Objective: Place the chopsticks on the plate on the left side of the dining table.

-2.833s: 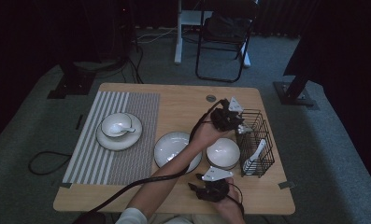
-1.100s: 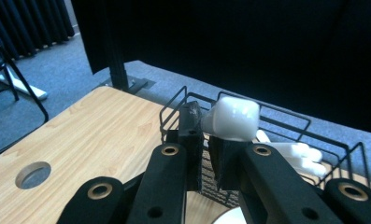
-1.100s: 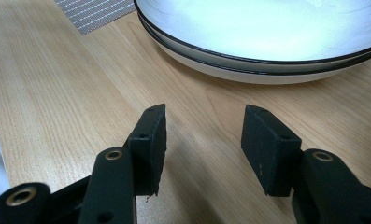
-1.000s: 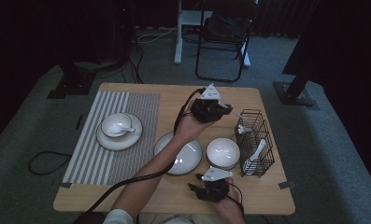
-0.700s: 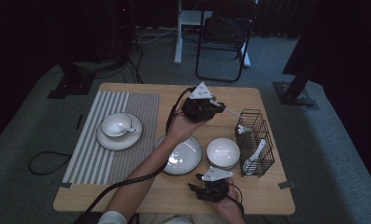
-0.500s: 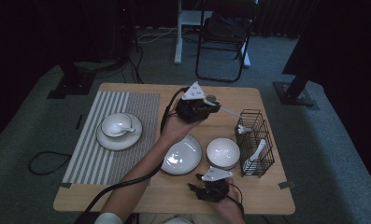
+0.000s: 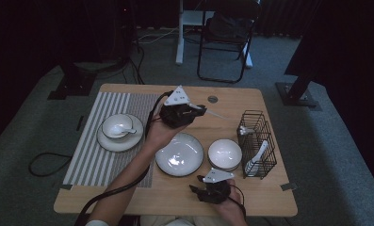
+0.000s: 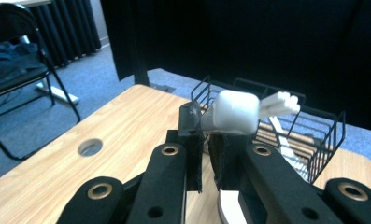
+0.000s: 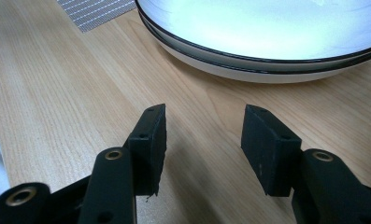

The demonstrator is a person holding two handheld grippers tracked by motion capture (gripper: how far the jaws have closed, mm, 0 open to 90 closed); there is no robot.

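Note:
My left gripper point(image 7: 199, 109) hovers over the back middle of the wooden table point(image 7: 250, 106), shut on a white ceramic spoon point(image 7: 215, 114) that sticks out to the right toward a black wire basket point(image 7: 256, 141). In the left gripper view the spoon point(image 8: 232, 112) is pinched between the two black jaws of this gripper point(image 8: 205, 126), with the basket point(image 8: 286, 135) behind it. My right gripper point(image 7: 196, 188) rests near the table's front edge, open and empty point(image 9: 204, 126), facing a large white plate point(image 9: 267, 28).
The large plate point(image 7: 180, 154) and a smaller white bowl point(image 7: 225, 153) sit mid-table. More white spoons point(image 7: 257, 157) stand in the basket. A bowl with a spoon point(image 7: 117, 126) sits on a plate on the striped mat point(image 7: 95, 160) at left. A chair point(image 7: 224, 42) stands behind the table.
My left gripper has carried the spoon leftward, away from the basket, and slightly up. The right gripper has stayed put.

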